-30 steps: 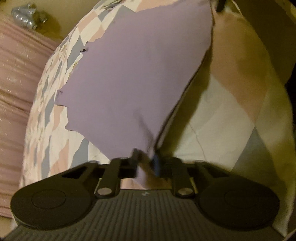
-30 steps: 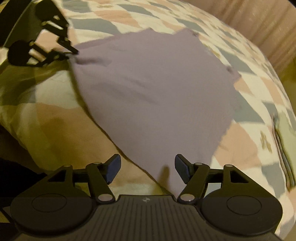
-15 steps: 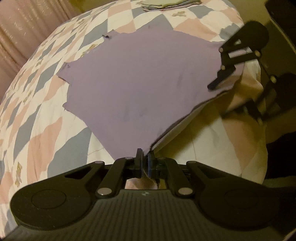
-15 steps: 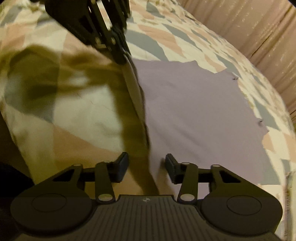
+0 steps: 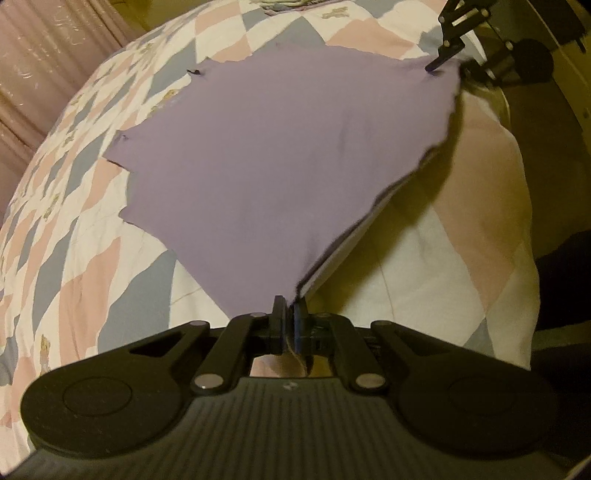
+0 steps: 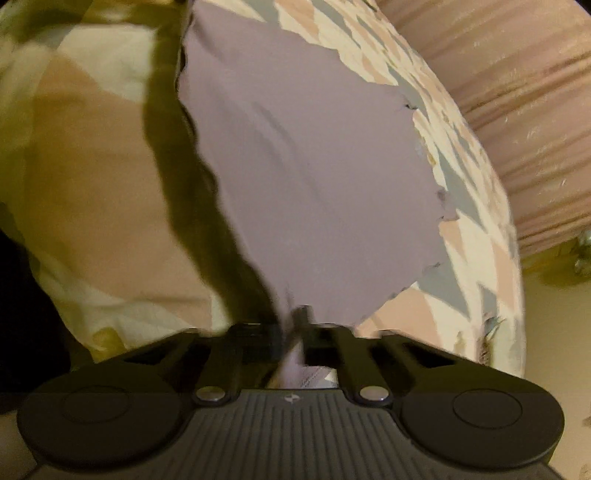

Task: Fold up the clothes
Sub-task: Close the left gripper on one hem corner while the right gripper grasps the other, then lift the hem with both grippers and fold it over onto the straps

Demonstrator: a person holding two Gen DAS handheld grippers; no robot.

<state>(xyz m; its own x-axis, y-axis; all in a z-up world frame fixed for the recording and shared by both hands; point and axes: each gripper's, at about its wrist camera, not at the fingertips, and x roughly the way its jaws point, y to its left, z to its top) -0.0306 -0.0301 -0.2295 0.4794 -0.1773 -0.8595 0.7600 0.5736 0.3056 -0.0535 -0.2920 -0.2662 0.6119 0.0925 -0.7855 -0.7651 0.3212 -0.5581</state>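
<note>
A lilac garment (image 5: 280, 162) lies spread on a patchwork quilt (image 5: 85, 254), its near edge lifted off the bed. My left gripper (image 5: 289, 314) is shut on one near corner of it. In the left wrist view my right gripper (image 5: 448, 62) shows at the top right, pinching the other near corner. The right wrist view shows the same garment (image 6: 314, 177) stretching away from my right gripper (image 6: 293, 325), whose fingers are shut with cloth bunched between them. The lifted edge casts a dark shadow on the quilt (image 6: 92, 177).
Pink pleated curtains hang beyond the bed (image 5: 40, 66) (image 6: 517, 110). A pile of folded pale clothes (image 5: 284, 3) sits at the far end of the quilt. The bed edge drops away on the side nearest me.
My right gripper closed on the garment's corner; it was open half a second ago. Both grippers now hold the near edge raised and stretched between them.
</note>
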